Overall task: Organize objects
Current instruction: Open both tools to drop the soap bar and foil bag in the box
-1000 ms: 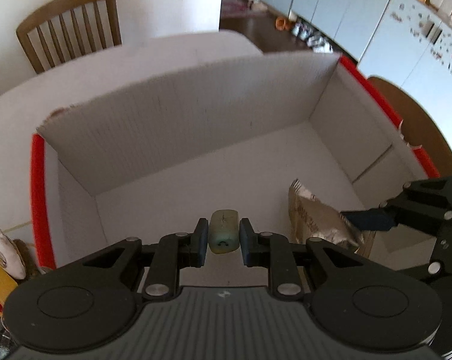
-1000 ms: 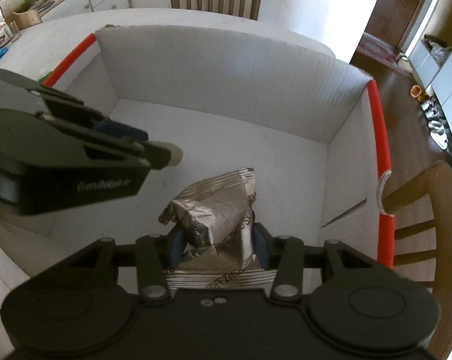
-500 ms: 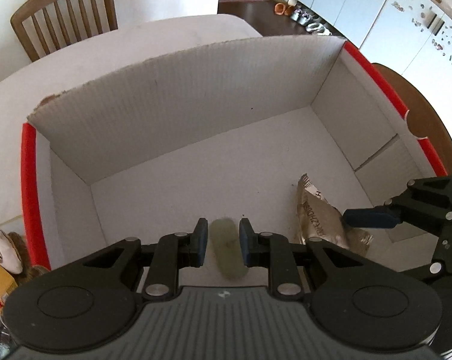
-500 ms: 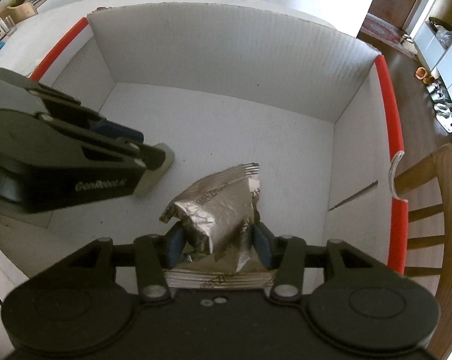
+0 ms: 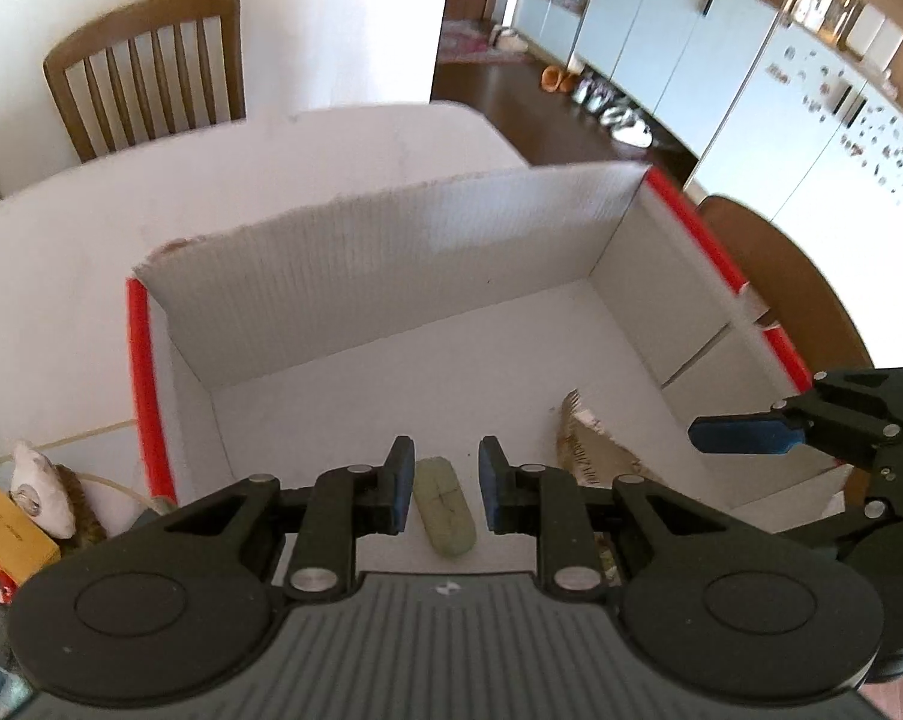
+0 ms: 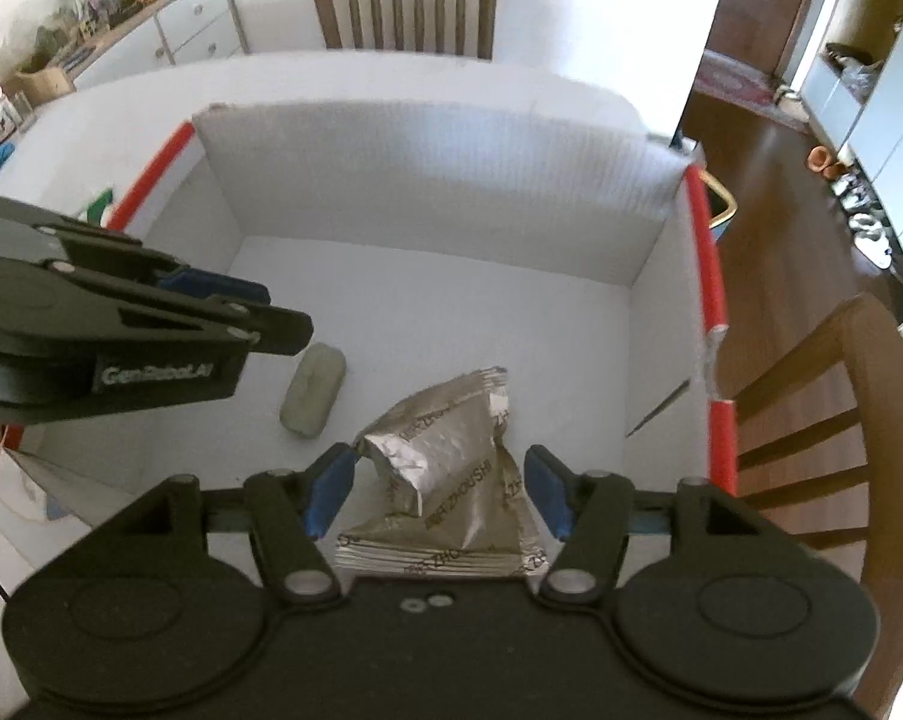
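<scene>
Left wrist view: left gripper (image 5: pixel 439 483) above the white box (image 5: pixel 391 264), jaws narrow, gripping nothing; green bar (image 5: pixel 445 507) lies on the box floor below. Clutter (image 5: pixel 37 498) waits outside.

Right wrist view: right gripper (image 6: pixel 439 489) jaws opening, clear of the foil packet (image 6: pixel 451 456), which rests in the box. Two items deposited; more apparently remain

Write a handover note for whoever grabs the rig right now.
Left claw: narrowed shut, empty, above the green bar, which lies on the box floor.
Right claw: jaws opening around the foil packet, which rests on the box floor; pads look clear of it.
Done: both items are in the box.
Left: lift clear, then probably fetch the clutter beside the box.
</scene>
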`<move>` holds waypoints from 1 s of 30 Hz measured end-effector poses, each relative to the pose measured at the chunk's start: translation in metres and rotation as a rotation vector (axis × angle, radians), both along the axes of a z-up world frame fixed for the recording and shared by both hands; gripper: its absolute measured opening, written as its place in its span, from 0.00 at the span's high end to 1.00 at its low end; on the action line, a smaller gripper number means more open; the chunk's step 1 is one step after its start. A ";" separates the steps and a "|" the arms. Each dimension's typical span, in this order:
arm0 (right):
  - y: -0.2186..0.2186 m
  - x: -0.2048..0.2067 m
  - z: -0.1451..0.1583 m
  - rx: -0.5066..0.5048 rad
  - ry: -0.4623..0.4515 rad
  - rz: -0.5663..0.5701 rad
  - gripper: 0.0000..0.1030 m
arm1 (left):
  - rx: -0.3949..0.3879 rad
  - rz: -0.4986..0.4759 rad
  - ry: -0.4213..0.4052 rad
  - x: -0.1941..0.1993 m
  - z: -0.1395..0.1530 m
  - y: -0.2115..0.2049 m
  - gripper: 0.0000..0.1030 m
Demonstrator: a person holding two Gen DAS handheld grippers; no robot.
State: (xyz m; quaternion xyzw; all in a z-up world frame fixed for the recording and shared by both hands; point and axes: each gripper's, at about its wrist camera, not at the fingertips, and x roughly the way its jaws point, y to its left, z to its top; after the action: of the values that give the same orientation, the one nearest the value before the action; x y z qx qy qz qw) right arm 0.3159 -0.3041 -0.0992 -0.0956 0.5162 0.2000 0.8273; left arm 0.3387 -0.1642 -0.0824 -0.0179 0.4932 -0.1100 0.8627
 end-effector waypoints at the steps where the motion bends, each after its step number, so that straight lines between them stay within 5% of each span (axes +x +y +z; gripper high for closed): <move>1: 0.000 -0.009 0.003 0.009 -0.007 -0.003 0.40 | -0.001 -0.001 -0.011 -0.003 0.004 0.001 0.79; 22: 0.008 -0.081 0.071 0.167 -0.185 -0.081 0.29 | -0.031 -0.007 -0.226 -0.086 0.059 0.045 0.79; 30: 0.022 -0.099 0.082 0.220 -0.226 -0.109 0.23 | -0.050 0.033 -0.274 -0.106 0.067 0.077 0.44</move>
State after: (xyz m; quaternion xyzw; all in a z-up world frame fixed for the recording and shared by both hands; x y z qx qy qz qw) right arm 0.2173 -0.2822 -0.0167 0.0017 0.3992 0.1981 0.8952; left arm 0.2324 -0.0872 -0.0151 -0.0323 0.3675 -0.1095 0.9230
